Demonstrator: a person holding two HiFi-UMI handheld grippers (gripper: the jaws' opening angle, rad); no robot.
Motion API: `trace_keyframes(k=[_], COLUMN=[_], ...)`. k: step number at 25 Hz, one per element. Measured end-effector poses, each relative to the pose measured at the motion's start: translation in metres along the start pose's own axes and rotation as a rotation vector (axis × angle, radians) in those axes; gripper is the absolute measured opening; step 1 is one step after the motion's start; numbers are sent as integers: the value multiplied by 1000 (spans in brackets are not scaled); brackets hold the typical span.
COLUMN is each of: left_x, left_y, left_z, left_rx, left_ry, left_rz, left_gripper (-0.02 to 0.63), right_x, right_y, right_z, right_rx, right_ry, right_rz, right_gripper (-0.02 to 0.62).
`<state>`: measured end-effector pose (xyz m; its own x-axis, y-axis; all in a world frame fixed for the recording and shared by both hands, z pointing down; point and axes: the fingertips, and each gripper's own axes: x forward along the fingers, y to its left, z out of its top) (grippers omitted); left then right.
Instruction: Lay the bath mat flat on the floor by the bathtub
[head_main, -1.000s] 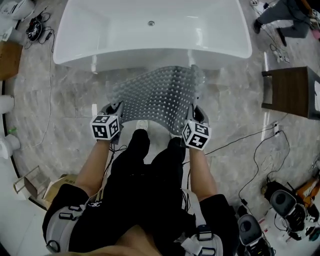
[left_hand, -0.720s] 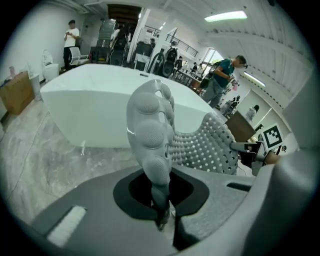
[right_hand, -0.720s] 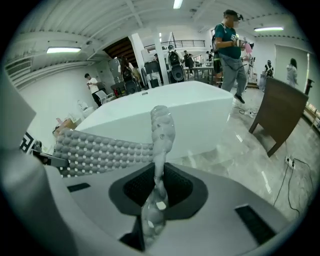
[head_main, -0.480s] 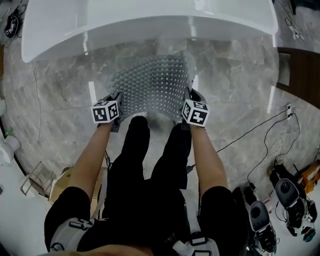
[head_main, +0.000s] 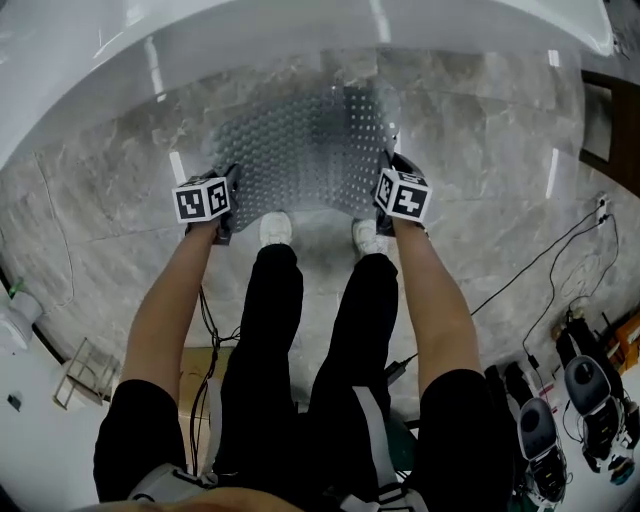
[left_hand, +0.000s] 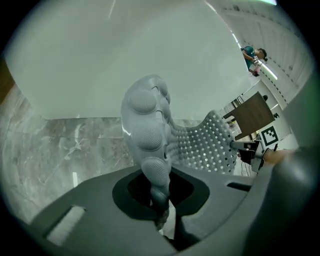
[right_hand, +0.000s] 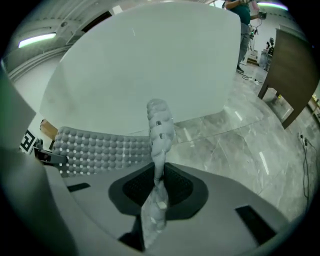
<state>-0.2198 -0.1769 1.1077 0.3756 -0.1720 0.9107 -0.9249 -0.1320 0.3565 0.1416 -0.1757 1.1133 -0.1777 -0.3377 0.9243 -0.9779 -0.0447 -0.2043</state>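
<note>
The grey, bubble-textured bath mat (head_main: 305, 150) hangs stretched between my two grippers above the marble floor (head_main: 480, 170), just in front of the white bathtub (head_main: 250, 40). My left gripper (head_main: 222, 205) is shut on the mat's near left corner, and in the left gripper view the mat (left_hand: 150, 140) bunches up between the jaws (left_hand: 159, 200). My right gripper (head_main: 392, 190) is shut on the near right corner; the right gripper view shows the mat's edge (right_hand: 160, 135) pinched upright between the jaws (right_hand: 157, 192). The mat's far edge sags toward the tub.
A person's legs and white shoes (head_main: 275, 228) stand just behind the mat. A dark wooden stool (head_main: 612, 120) sits at the right. Cables (head_main: 540, 270) and equipment (head_main: 585, 385) lie on the floor at the lower right. Another person (left_hand: 252, 55) stands far off.
Both grippers have carried the mat forward and lower toward the tub. The tub now fills the top of the head view, and the shoes have come into sight behind the mat.
</note>
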Motion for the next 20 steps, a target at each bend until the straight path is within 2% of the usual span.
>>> trace_keyframes(k=[4,8,11,15,20], left_x=[48,74,90,113,148], left_y=[32,64,73,94,119], left_z=[-1,-8,-3,6,11], left_rx=[14,-46,-28,-17,11], left_ry=[60,107,109,118,135], left_rz=[12,70,77,94,143], left_gripper=[34,43,57,81,89], right_x=[51,76,93,120,155], right_y=[-21,-34,-43,-57,-85], right_z=[-5,-14,-12,-17,-29], right_rx=[-30,-61,-75,-40,-31], right_ry=[61,102,117,135,144], right_rz=[-28,-54,-55,-71,-147], right_gripper=[52,60,64,66,73])
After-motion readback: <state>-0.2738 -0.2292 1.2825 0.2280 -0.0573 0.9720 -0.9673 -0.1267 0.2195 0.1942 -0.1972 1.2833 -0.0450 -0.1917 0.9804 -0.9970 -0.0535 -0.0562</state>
